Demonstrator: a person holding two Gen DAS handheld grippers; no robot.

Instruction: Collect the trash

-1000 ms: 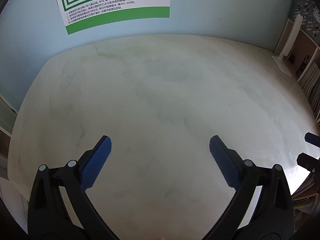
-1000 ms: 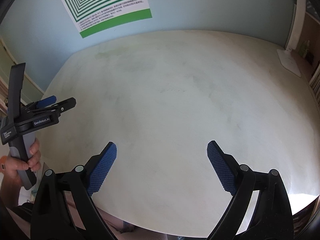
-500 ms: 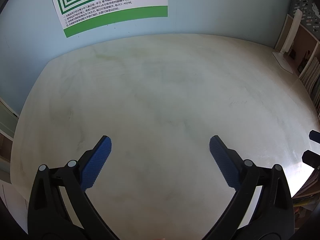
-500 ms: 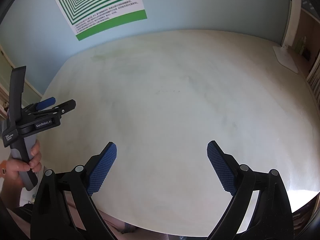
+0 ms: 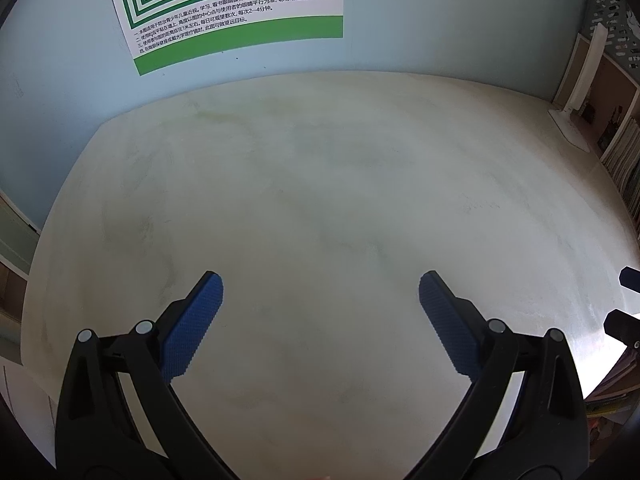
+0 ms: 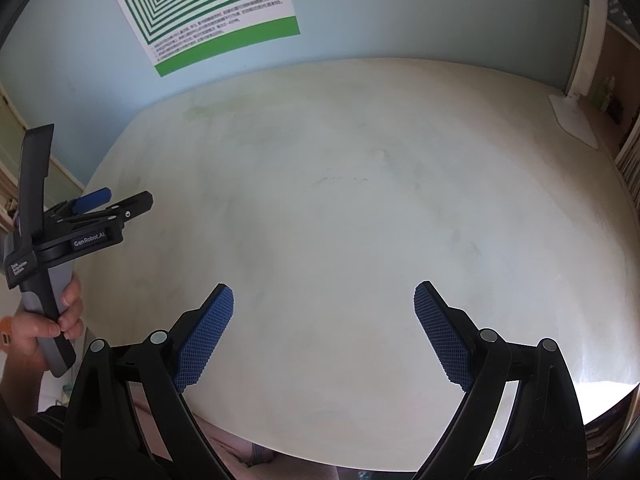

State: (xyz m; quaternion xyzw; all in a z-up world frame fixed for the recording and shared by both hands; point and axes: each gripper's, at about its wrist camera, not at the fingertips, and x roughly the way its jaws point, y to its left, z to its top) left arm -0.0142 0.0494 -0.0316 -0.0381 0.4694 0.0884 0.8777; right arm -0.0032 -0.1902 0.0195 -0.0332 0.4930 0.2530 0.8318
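- Nearest in the left wrist view, the left gripper (image 5: 320, 292) hangs above a pale table, its jaws spread wide with nothing between the blue textured pads (image 5: 192, 328).
- Nearest in the right wrist view, the right gripper (image 6: 323, 300) is likewise spread wide and holds nothing; it hangs over the table's near edge.
- In the right wrist view, the left gripper shows again at the left edge, grasped at its grey handle by the person's left hand (image 6: 48, 324).
- At the right edge of the left wrist view, two dark tips of the right gripper poke into the picture.
- The table (image 5: 320, 184) is cream-white with faint grey and greenish smudges. No trash shows on it in either view, so I cannot tell where the trash is.
- At the far right corner of the table stands a white stand (image 6: 576, 120) with a flat foot and an upright post.
- Beside it, at the right edge, are shelves with books (image 5: 624, 160).
- Farthest, on the light blue wall (image 5: 440, 20), hangs a poster (image 5: 240, 12) of nested green and white squares with lines of Chinese text.
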